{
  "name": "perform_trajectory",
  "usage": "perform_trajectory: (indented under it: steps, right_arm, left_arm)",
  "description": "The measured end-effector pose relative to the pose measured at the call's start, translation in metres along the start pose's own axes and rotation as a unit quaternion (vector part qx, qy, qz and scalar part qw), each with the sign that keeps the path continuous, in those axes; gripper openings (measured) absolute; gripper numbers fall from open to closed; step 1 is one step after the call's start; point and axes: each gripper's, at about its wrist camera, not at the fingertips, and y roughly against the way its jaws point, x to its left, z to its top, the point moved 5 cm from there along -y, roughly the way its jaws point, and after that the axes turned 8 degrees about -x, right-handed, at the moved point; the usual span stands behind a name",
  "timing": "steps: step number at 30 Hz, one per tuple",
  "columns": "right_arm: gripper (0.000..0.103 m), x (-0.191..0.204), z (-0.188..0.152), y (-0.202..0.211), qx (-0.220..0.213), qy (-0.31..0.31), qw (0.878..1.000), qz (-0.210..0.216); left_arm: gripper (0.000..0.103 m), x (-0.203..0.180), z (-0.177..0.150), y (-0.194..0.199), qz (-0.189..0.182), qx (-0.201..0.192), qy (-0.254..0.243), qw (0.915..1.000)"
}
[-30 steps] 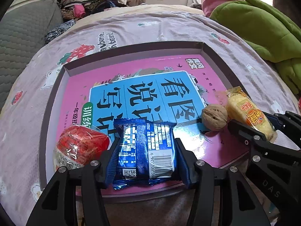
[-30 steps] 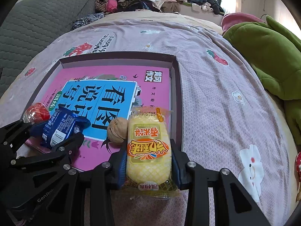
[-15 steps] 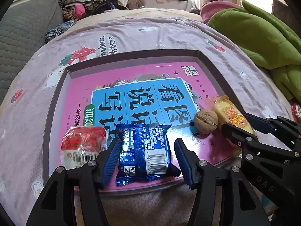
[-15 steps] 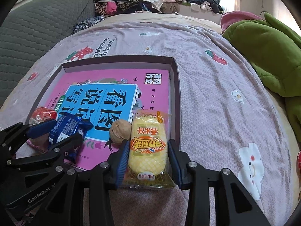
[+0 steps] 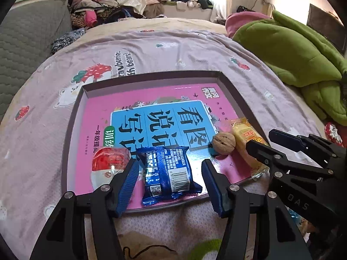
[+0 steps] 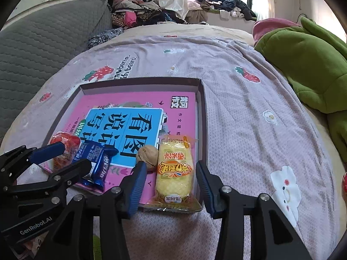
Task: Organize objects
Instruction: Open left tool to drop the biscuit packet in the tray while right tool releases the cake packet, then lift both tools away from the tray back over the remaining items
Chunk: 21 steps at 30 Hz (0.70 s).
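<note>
A shallow dark box (image 5: 151, 75) on the bed holds a pink book (image 5: 121, 99). On the book's near edge lie a red packet (image 5: 109, 162), a blue snack packet (image 5: 168, 171), a walnut (image 5: 223, 144) and a yellow cake packet (image 6: 174, 173). My left gripper (image 5: 169, 166) is open and straddles the blue packet, with a gap at each pad. My right gripper (image 6: 169, 166) straddles the yellow packet with its jaws opening and both pads clear of it. The packet rests over the box's near right corner.
The box sits on a lilac strawberry-print bedspread (image 6: 249, 108). A green blanket (image 5: 292, 49) is heaped at the right and a grey quilted cushion (image 6: 43, 43) at the left. A pile of clothes (image 5: 97, 15) lies at the back. A red-and-white wrapped item (image 5: 333, 131) lies at the right edge.
Both grippers have let go: the left jaws widened off the blue packet and drew back and up. The right jaws spread away from the yellow packet, which now lies still.
</note>
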Motion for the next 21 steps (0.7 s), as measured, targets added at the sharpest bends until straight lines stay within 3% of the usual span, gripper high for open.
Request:
perform_trajectory:
  steps: [11,21]
  right_arm:
    - [0.048,0.003,0.009,0.018,-0.031,-0.006,1.0,0.005]
    - [0.049,0.007,0.021,0.057,-0.087,-0.011,0.996,0.013]
  left_arm:
    - [0.062,-0.002,0.004,0.022,-0.017,-0.018,-0.006,0.9997]
    - [0.062,0.004,0.013,0.068,-0.008,-0.068,0.003,0.9976]
